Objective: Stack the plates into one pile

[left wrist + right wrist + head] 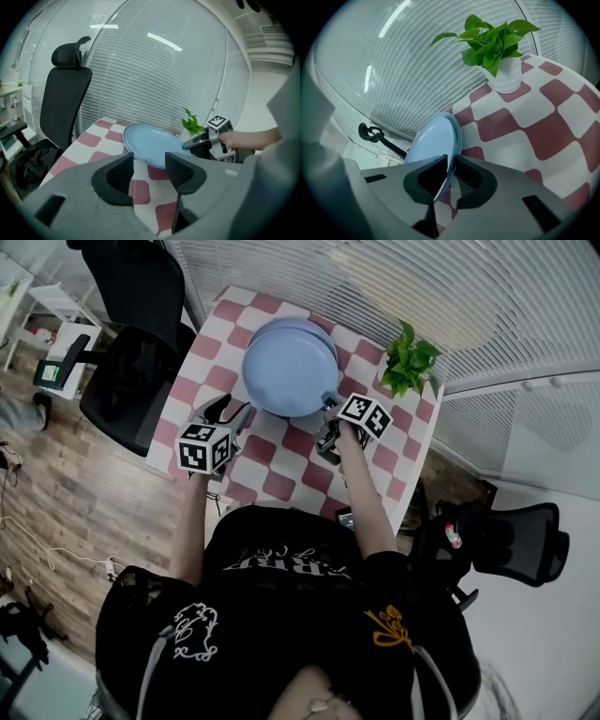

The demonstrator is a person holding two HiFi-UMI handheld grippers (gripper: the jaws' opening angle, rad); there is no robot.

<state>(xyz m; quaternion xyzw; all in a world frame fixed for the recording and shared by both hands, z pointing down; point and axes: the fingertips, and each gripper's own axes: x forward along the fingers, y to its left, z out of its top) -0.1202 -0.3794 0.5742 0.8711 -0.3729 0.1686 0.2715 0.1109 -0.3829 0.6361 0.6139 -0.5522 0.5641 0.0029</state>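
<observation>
Plate (433, 140), pale blue, is sitting edge-on between the jaws of the right gripper (446, 176) at the bottom centre of the right gripper view. They are pinching its near rim, so the disc is stretching away from them toward the upper left of that frame. The left gripper (147, 171) is keeping its jaws spread with nothing between them, and the plate is lying just beyond them, apart, so the right hand is the nearer one. Being round, the plate is offering no long axis, only its rim. Only the head view is showing a second blue rim (305, 412) peeking out beneath, probably another plate, though I cannot tell whether they are touching. Beyond, the checked worktop (281, 486) is carrying a potted plant (494, 44) at its far corner.
</observation>
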